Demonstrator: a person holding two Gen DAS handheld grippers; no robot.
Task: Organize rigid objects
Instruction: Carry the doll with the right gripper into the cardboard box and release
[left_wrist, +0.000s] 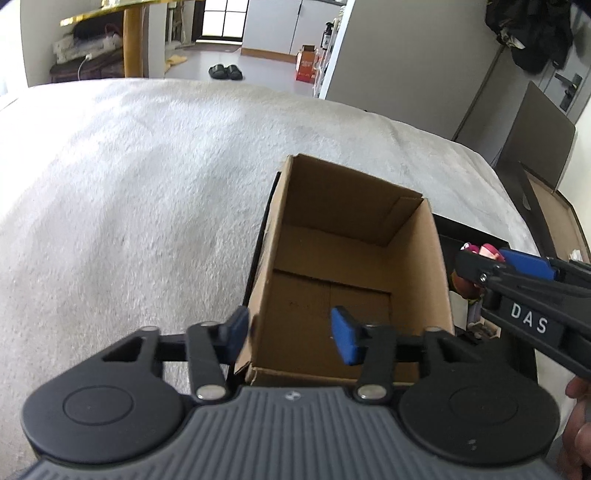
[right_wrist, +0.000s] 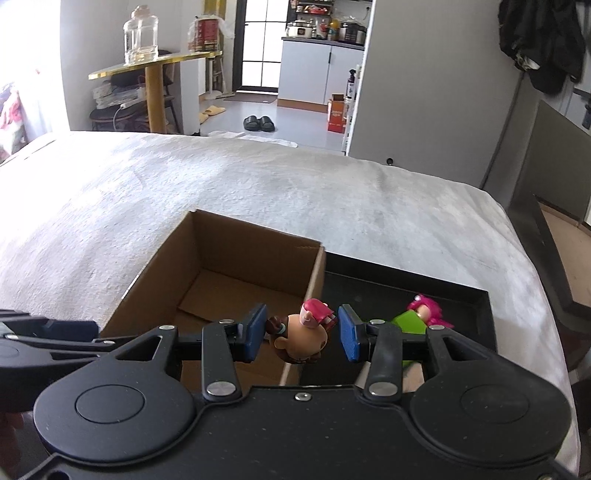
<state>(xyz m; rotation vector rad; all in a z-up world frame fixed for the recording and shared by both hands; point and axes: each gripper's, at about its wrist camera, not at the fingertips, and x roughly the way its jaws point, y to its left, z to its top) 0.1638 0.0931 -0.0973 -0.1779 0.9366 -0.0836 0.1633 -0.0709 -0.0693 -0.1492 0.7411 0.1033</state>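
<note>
An open cardboard box (left_wrist: 369, 206) with nothing in it stands on a white blanket, and a black tray (right_wrist: 406, 269) lies against its right side. My left gripper (left_wrist: 291, 336) straddles the box's near left wall, one pad outside and one inside. Its pads do not press the wall, so it is open. My right gripper (right_wrist: 302, 334) is shut on a small toy figure (right_wrist: 301, 338) with a brown head and pink cap, held over the seam between box (right_wrist: 221, 251) and tray. In the left wrist view the right gripper (left_wrist: 484, 260) comes in from the right. A second figure (right_wrist: 417, 317), pink-haired and green, lies in the tray.
The white blanket (left_wrist: 147, 184) covers a bed that stretches far and left of the box. The bed's edge drops off at the right, where a dark panel (right_wrist: 554, 177) leans. A person's hand (left_wrist: 580, 424) shows at the right border. The left gripper's fingers (right_wrist: 74, 328) reach in beside the box.
</note>
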